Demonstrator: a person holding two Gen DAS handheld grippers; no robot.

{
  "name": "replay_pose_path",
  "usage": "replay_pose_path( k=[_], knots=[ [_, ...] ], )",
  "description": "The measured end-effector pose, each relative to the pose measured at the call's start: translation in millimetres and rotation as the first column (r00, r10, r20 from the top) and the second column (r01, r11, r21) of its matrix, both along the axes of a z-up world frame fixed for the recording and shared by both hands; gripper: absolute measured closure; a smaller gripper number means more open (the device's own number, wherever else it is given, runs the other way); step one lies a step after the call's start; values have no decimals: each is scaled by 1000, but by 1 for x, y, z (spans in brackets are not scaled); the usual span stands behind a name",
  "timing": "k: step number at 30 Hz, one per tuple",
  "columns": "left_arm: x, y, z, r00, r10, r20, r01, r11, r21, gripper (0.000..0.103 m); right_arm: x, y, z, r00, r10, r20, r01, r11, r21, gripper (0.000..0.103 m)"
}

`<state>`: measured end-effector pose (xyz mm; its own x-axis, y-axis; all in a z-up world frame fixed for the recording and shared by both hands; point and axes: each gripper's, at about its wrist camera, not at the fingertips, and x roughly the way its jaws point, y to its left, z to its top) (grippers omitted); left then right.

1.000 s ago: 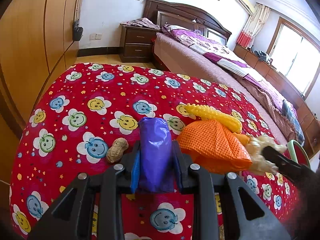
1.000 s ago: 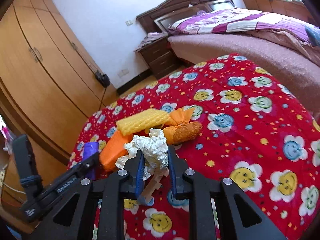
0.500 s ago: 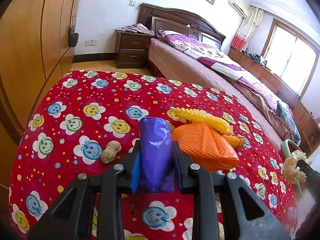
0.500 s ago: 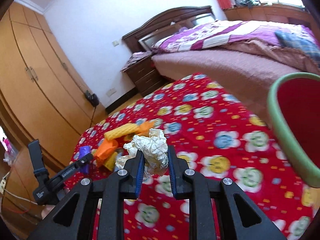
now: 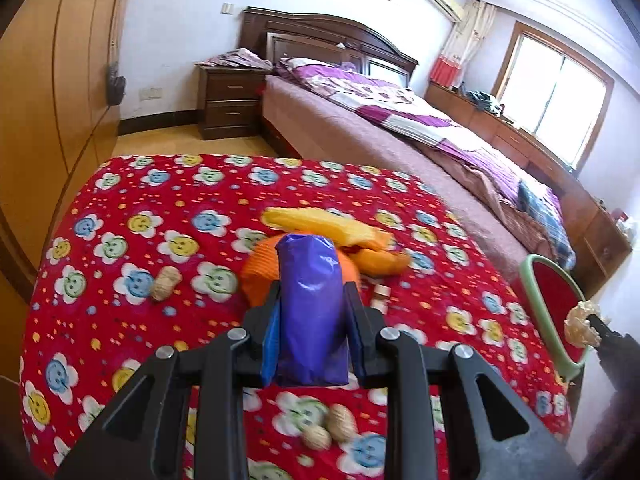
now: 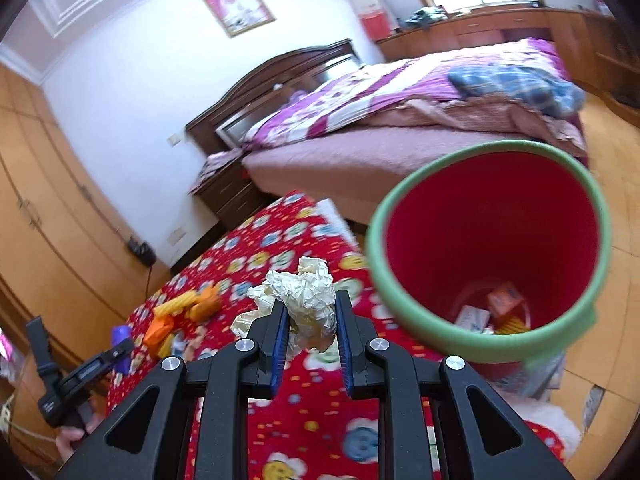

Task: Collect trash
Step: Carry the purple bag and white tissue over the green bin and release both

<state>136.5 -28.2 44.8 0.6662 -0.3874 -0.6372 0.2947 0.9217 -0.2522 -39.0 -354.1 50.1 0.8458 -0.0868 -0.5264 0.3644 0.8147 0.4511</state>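
The left tool (image 5: 313,312) grips a purple wrapper (image 5: 310,312) above the red worktop (image 5: 160,184). The right tool (image 6: 311,316) clamps a crumpled paper ball (image 6: 308,300) beside the open red bin (image 6: 492,344), which holds scraps.

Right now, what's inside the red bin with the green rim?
At the bottom of the red bin lie a few wrappers: white, orange and yellow. The near rim hides the rest of the floor.

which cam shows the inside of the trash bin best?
Right wrist: it looks straight into the red bin, with litter visible at its bottom. Left wrist catches only a sliver of the bin's green rim and red inner wall at the right edge, contents hidden.
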Motion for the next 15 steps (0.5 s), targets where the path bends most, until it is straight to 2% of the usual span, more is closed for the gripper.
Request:
replay_pose_path(
  k=[8,15],
  knots=[
    [-26,-44,14,997,-83,8,83,996,20,74,-32,-39,-8,993,-117,-4,117,992,38,81],
    [-44,-95,16,984,-179,-9,179,983,34,74,-60,-69,-18,979,-204,1,203,978,51,80]
  ],
)
